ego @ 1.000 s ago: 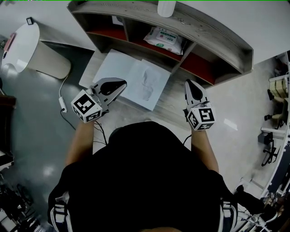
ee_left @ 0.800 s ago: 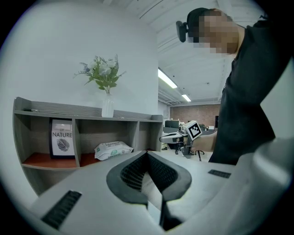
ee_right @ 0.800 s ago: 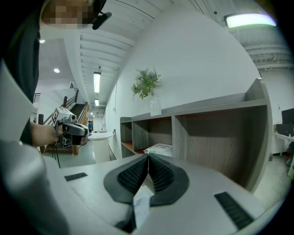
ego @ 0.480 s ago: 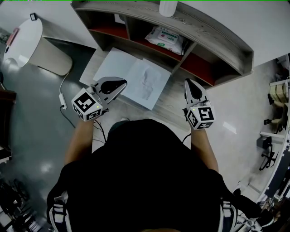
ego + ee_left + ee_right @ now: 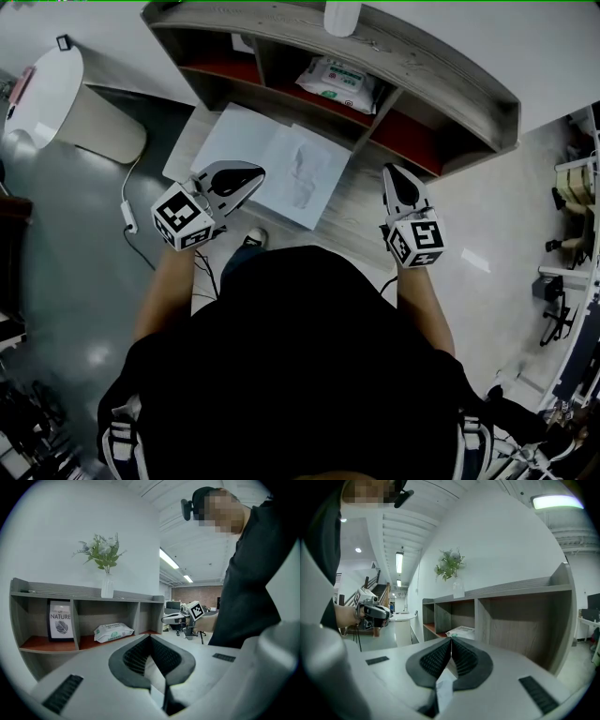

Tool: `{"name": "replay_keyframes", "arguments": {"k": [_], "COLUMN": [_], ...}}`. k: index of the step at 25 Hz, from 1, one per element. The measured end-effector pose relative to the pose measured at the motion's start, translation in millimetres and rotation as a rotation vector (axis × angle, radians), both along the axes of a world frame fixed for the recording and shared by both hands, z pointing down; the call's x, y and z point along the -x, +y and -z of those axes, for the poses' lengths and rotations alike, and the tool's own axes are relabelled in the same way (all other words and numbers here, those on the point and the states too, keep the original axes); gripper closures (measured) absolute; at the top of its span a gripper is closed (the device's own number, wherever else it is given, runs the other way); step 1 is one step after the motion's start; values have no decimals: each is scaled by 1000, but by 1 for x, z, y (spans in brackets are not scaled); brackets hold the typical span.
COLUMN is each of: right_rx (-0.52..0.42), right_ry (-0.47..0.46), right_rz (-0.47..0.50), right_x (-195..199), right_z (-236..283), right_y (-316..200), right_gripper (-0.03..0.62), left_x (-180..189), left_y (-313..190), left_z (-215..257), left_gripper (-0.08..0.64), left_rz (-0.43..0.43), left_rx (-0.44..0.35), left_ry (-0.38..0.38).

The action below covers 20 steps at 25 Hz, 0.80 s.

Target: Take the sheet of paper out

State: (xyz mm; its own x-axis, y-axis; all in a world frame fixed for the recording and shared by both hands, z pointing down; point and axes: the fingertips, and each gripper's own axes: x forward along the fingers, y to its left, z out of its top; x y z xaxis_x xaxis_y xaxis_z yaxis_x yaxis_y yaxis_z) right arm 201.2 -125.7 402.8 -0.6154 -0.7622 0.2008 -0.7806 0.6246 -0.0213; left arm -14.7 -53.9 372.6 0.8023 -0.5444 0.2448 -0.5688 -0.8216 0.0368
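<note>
A white sheet of paper [image 5: 281, 155] with a faint drawing lies flat on the pale desk [image 5: 352, 220], in front of a grey shelf unit [image 5: 441, 70]. My left gripper [image 5: 257, 172] is over the sheet's near left edge; whether it touches the paper I cannot tell. Its jaws meet at the tip with nothing between them [image 5: 150, 636]. My right gripper [image 5: 389, 170] is held over bare desk to the right of the sheet. Its jaws are also closed and hold nothing [image 5: 451, 638]. Both point toward the shelf.
A pack of wet wipes [image 5: 337, 80] lies in the shelf's middle compartment, a framed print [image 5: 60, 620] stands in the left one, and a vase with a plant [image 5: 107, 585] stands on top. A white round table [image 5: 42, 94] and a floor cable [image 5: 129, 211] are at the left.
Both grippers have kept their places. A shoe has come into sight at the desk's front edge, and the head view has shifted slightly.
</note>
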Motion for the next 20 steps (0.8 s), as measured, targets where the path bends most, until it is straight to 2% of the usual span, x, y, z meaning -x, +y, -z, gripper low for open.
{"name": "replay_keyframes", "arguments": {"k": [8, 14, 20], "right_rx": [10, 20, 32], "right_ry": [10, 16, 20], "right_rz": [-46, -71, -90], "right_x": [1, 12, 23], "right_z": [-5, -7, -10], "right_y": [-7, -16, -28], "right_gripper": [578, 578, 578], "left_x": [6, 10, 23], "left_y": [-17, -26, -47], "left_z": [-4, -15, -19], "left_gripper": [538, 538, 538], "left_rz": [-36, -110, -126], "left_rx": [-3, 31, 33], "left_ry": [-8, -36, -37]}}
